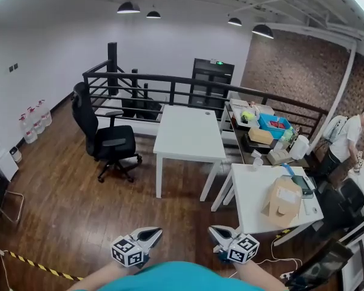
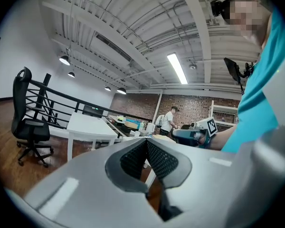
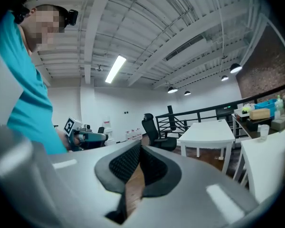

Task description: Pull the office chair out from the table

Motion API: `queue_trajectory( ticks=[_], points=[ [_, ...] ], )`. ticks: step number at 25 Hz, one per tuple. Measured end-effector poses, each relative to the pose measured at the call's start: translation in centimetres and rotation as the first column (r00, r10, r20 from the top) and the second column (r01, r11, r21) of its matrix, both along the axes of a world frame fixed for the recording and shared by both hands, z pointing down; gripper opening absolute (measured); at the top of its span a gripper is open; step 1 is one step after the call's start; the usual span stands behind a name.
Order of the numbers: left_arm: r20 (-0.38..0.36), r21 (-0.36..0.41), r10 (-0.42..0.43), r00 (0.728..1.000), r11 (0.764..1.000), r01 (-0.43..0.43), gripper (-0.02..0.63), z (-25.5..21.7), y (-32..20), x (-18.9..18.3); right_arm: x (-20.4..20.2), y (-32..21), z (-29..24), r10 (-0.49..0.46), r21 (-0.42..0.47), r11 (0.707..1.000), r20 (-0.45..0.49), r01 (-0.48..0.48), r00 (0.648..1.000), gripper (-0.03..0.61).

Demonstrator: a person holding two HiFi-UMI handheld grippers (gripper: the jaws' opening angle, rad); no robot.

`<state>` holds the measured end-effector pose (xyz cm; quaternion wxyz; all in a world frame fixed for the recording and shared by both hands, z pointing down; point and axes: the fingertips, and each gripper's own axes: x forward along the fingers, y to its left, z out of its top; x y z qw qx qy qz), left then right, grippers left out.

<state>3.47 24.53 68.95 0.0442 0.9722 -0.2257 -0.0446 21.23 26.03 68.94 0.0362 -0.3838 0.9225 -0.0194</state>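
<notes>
Left hand-held gripper (image 1: 153, 232): pressed together, empty
Right hand-held gripper (image 1: 215, 231): likewise
My approach: clasp office chair (image 1: 104, 136) backrest, roll it straight away from counter (image 1: 188, 132)

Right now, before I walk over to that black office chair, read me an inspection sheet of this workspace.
Surface: dark wooden floor, yellow-and-black striped tape along its near edge.
Job's things: black wheeled office chair stands left of the bare white rectangular table, apart from it, not tucked under.
Clutter: brown cardboard box on the nearer white table; blue tray among items behind; water bottles by the wall.
Grippers: left gripper and right gripper both shut, empty, far from the chair.
Cables: thin white cable on the floor by the nearer table.
Surroundings: black railing; person in a white shirt at right.
</notes>
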Motion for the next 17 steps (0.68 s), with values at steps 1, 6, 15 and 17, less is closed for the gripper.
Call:
queue_trajectory(
  ticks=[1,6,15,17],
  points=[
    [-0.001,-0.003,-0.002,1.0,1.0,0.002,0.028,0.0,0.2,0.0,-0.1,0.2,-0.1,-0.002,0.003,1.0,-0.002,0.002,1.0,0.0],
    [-0.006,-0.004,-0.012,1.0,1.0,0.012,0.028,0.2,0.0,-0.7,-0.8,0.1,-0.2,-0.012,0.016,1.0,-0.008,0.012,1.0,0.0],
    [-0.022,-0.009,-0.003,1.0,1.0,0.003,0.028,-0.3,-0.7,-0.9,-1.4,-0.2,-0.8,-0.016,0.026,1.0,-0.02,0.017,1.0,0.0],
    [-0.019,-0.001,0.0,1.0,1.0,0.0,0.028,-0.2,-0.8,-0.7,-1.3,-0.3,-0.5,-0.017,0.027,0.999,-0.02,0.017,1.0,0.0]
  ],
)
